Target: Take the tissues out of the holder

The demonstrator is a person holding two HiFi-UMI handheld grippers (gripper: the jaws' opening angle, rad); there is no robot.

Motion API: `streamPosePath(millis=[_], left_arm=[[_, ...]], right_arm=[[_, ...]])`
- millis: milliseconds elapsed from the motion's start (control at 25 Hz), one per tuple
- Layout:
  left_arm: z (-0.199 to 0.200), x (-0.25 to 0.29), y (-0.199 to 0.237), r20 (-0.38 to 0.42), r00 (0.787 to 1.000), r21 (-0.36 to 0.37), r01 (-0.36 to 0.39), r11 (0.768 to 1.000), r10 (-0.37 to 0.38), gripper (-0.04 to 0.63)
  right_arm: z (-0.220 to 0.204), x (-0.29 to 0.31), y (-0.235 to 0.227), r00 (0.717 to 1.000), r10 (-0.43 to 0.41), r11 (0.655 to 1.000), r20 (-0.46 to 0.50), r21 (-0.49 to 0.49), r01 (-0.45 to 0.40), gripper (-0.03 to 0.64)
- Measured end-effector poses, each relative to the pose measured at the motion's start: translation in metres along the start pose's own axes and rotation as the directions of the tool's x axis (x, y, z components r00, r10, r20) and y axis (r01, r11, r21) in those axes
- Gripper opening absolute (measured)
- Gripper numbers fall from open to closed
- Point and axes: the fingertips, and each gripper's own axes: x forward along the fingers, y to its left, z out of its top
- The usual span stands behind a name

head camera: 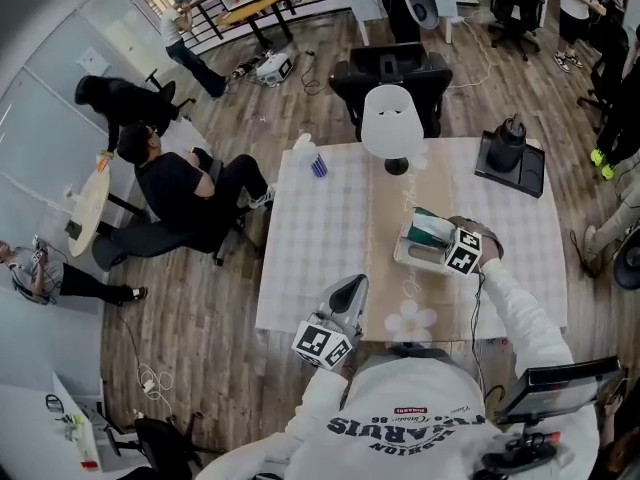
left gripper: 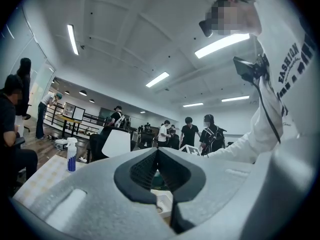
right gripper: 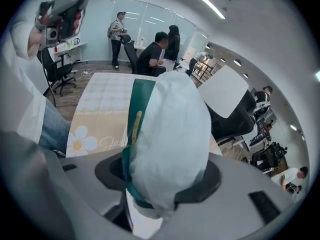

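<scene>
Right gripper view: right gripper pinches the tissue pack; left gripper sits pressed together, empty. Pack seemingly not yet clear of holder.

The left gripper is held level close to the body, its jaws drawn together with nothing gripped between them. The right gripper is carried on an outstretched, white-sleeved right arm, pitched steeply downward, its jaws clamped on a tissue pack
</scene>
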Motion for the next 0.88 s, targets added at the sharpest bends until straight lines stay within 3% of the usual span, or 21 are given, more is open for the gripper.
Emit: streamPosePath(millis=[320,880], left_arm=[[0.006,0.011,-0.015,0.012,0.998,0.012,0.056,0.998,-0.056,0.005],[-0.001,0.009,-0.010,-0.015,0.999,0.001,0.047,0.999,-0.047,0.005]], right_arm=[[0.004,-0.041,-0.007,0.999,-0.031,0.999,0.021,-0.025,0.031,0.242],[-0.013,-0.044,-0.012,0.999,-0.044,0.999,-0.013,0.017,0.044,0.242]])
